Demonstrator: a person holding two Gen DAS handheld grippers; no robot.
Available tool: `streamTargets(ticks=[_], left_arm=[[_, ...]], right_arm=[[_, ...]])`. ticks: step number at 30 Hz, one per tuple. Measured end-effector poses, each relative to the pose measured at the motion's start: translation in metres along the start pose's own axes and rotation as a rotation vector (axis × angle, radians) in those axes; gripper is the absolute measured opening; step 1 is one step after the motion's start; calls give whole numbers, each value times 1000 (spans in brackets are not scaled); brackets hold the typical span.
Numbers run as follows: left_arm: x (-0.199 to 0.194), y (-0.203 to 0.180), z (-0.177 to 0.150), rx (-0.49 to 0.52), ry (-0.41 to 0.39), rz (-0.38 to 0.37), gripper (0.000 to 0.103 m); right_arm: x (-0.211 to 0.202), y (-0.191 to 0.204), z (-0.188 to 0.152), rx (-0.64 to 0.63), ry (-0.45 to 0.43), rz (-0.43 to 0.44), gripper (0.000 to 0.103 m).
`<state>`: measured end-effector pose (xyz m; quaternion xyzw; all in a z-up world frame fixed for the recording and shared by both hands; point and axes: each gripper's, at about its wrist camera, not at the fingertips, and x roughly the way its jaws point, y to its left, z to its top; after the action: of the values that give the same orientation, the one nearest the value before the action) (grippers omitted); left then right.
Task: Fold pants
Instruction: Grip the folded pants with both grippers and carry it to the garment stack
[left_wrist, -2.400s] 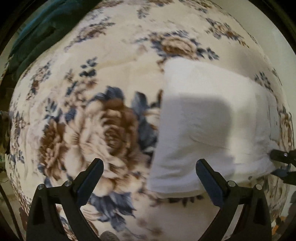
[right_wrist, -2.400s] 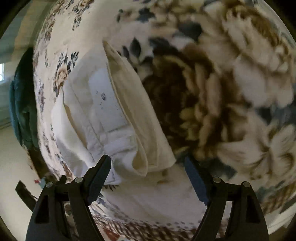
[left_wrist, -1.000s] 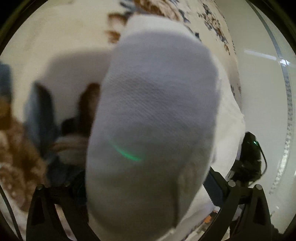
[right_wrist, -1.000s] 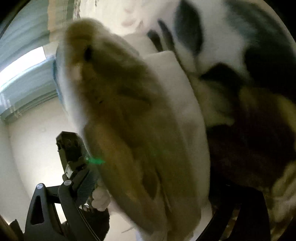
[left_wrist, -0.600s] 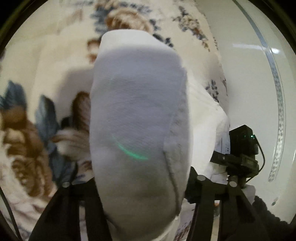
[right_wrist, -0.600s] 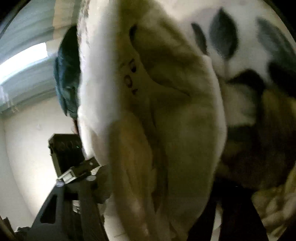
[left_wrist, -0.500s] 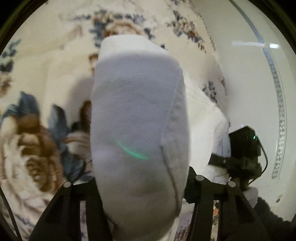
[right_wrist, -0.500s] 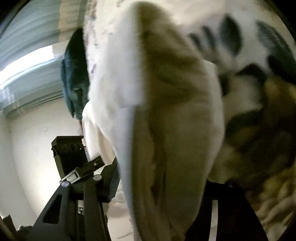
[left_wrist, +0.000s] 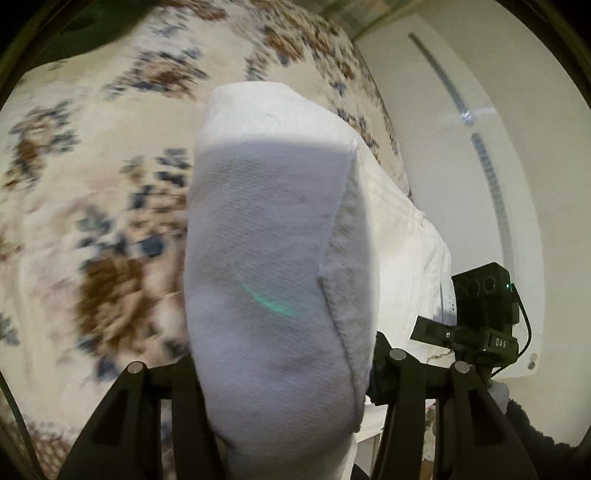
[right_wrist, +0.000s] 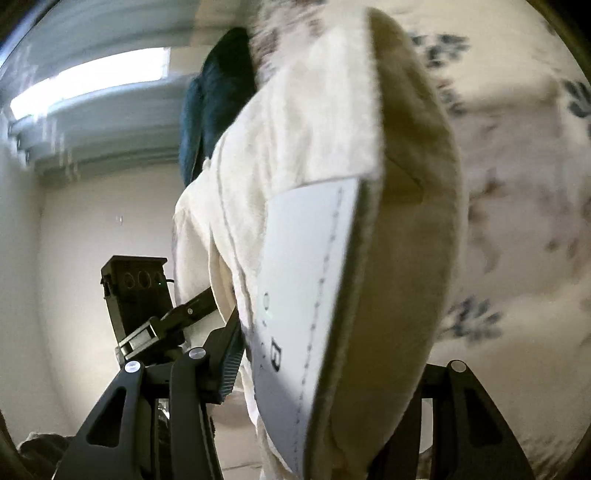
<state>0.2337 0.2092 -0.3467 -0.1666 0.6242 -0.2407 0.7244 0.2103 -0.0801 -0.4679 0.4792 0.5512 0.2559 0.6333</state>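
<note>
The white pants (left_wrist: 273, 258) fill the middle of the left wrist view, lifted off the floral bedspread (left_wrist: 92, 184). My left gripper (left_wrist: 280, 376) is shut on a folded edge of them; the cloth hides the fingertips. In the right wrist view the pants (right_wrist: 325, 240) hang close to the lens, with a white label and stitching showing. My right gripper (right_wrist: 325, 373) is shut on that end. Each gripper shows in the other's view: the right one (left_wrist: 476, 332), the left one (right_wrist: 147, 321).
The floral bedspread (right_wrist: 517, 184) lies behind and below the pants. A dark teal cloth (right_wrist: 214, 96) lies at the bed's far end. A white wall (left_wrist: 461, 147) and a window (right_wrist: 92, 81) are beyond the bed.
Both grippers came down onto the folded pants, closed on their ends and lifted them off the bedspread. In the last half second the pants rose further and swung.
</note>
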Motion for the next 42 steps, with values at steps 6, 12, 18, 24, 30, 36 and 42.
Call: streamTargets(ticks=[6,12,18,24,30,36,42], left_arm=[[-149,91,-43,26,-29,-26,48],[-292,201,-62,11,-87,42,48],[-398,310,-59,-69,-187,117,48],[-461,410,-44,-157,-235,162,48],[-478,504,-17,-170,-222,119,48],[-477,595,11,-139,-144,49,48],[-443,669,29,-147,-47,3,48]], right_arm=[[109,126,-83,-24,-35,-41,54],[248,238,-150,-42,2,30,54],[427,344,-152,-142,133,91,54],[564,403,-116,-211,245,132,54],[651,423,-88,-253,276,89,54],[743,432,-90,-217,219,33,54],[808,385,-95,-118,173,-12,54]])
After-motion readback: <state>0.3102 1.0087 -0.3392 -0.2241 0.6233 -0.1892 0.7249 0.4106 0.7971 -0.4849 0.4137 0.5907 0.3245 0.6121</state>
